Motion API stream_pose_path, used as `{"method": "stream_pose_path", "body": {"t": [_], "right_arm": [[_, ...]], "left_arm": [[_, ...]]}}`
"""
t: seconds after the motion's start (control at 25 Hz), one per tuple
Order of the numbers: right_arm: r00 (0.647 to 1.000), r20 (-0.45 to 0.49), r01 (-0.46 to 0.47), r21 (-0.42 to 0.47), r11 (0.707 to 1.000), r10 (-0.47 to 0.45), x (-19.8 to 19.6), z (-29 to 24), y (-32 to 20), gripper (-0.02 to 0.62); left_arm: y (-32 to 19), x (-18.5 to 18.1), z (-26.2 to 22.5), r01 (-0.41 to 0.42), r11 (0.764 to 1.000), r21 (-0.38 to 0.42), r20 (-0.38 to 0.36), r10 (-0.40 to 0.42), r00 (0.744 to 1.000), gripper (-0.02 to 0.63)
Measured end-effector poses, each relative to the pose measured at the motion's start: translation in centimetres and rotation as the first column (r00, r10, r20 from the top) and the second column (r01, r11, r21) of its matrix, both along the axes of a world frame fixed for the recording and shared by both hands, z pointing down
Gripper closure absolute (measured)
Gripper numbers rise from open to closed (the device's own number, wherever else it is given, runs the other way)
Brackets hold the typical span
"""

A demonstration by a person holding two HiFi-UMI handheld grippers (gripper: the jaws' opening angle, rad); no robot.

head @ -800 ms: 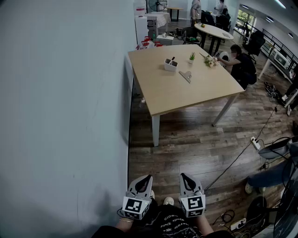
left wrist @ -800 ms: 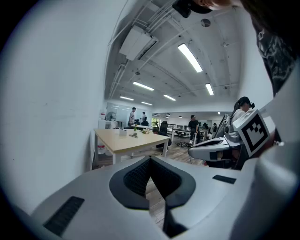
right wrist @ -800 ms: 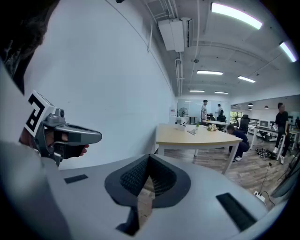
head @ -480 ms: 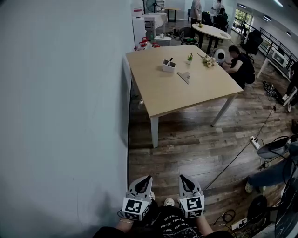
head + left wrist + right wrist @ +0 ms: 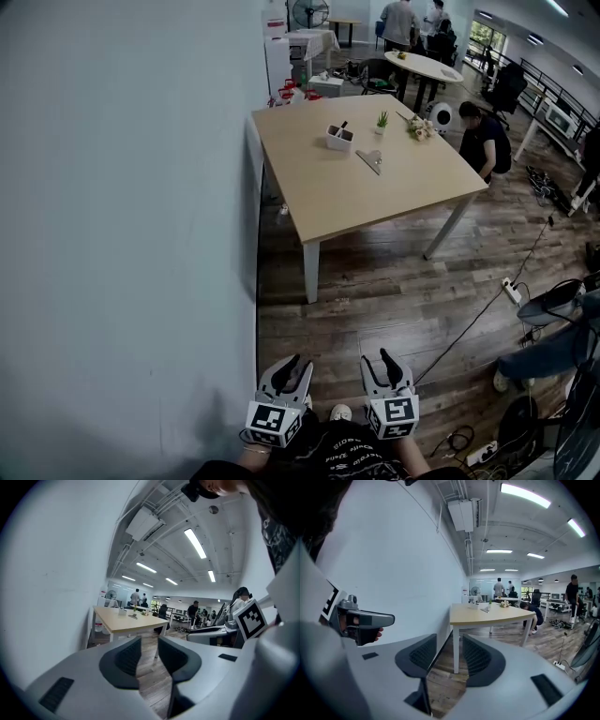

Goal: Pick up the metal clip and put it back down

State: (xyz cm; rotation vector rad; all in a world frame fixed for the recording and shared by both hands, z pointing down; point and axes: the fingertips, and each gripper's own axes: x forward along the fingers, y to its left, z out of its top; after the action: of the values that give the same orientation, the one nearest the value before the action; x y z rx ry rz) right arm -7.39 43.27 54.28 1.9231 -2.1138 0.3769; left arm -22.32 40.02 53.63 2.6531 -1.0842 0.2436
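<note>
The metal clip (image 5: 370, 160) lies flat on the light wooden table (image 5: 328, 202) far ahead, near a white holder (image 5: 339, 138). It shows small and distant in the left gripper view (image 5: 133, 616) and in the right gripper view (image 5: 484, 609). My left gripper (image 5: 292, 365) and right gripper (image 5: 386, 359) hang side by side at the bottom of the head view, over the wood floor and well short of the table. Each stands open with only floor between its dark pads (image 5: 126, 656) (image 5: 423, 652).
A pale wall (image 5: 122, 206) runs along my left up to the table. A small plant (image 5: 382, 120) and flowers (image 5: 419, 128) stand on the table. A person (image 5: 486, 141) crouches at its far right side. Cables (image 5: 487, 309) and a power strip (image 5: 512, 290) lie on the floor to the right.
The jaws of both grippers, which met at their tips before, now stand apart. The table has drifted slightly in the head view.
</note>
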Motion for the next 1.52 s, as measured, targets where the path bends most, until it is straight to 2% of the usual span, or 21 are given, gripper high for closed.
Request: {"method": "stream_pose_path", "body": {"t": [0.04, 0.08, 0.2, 0.32, 0.52, 1.0, 1.24, 1.52], "right_arm": [[1.000, 0.008, 0.011, 0.001, 1.000, -0.011, -0.2, -0.1, -0.2, 0.386], [1.000, 0.011, 0.020, 0.003, 1.000, -0.020, -0.3, -0.3, -0.4, 0.358], [1.000, 0.003, 0.031, 0.008, 0.999, -0.031, -0.7, -0.8, -1.5, 0.317], [1.000, -0.014, 0.024, 0.018, 1.000, -0.024, -1.1, -1.5, -2.7, 0.304], [0.999, -0.040, 0.016, 0.022, 1.000, -0.016, -2.4, -2.0, -4.9, 0.304], [0.997, -0.067, 0.027, 0.036, 0.999, -0.024, -5.6, -3.3, -6.9, 0.304], [0.995, -0.084, 0.061, 0.014, 0.998, -0.060, -5.9, -2.4, -8.0, 0.304], [0.989, -0.092, 0.121, 0.020, 0.992, -0.118, -4.6, -2.0, -12.1, 0.304]], "left_arm": [[-0.2, -0.1, -0.1, -0.003, 1.000, -0.002, -0.009, 0.003, 1.000, 0.456], [-0.4, -0.2, -0.2, -0.006, 1.000, -0.001, -0.013, 0.006, 1.000, 0.431], [-1.3, -0.5, -0.3, -0.022, 1.000, 0.001, -0.014, 0.022, 1.000, 0.396], [-2.3, -0.9, -0.4, -0.044, 0.999, 0.010, -0.001, 0.044, 0.999, 0.378], [-4.3, -2.2, -0.7, -0.060, 0.998, 0.023, 0.009, 0.059, 0.998, 0.367], [-6.0, -6.2, -0.9, -0.024, 1.000, 0.002, -0.013, 0.024, 1.000, 0.358], [-6.7, -6.1, 0.3, -0.013, 1.000, -0.012, -0.011, 0.012, 1.000, 0.359], [-9.4, -5.1, 1.6, 0.030, 0.999, -0.035, -0.017, -0.030, 0.999, 0.359]]}}
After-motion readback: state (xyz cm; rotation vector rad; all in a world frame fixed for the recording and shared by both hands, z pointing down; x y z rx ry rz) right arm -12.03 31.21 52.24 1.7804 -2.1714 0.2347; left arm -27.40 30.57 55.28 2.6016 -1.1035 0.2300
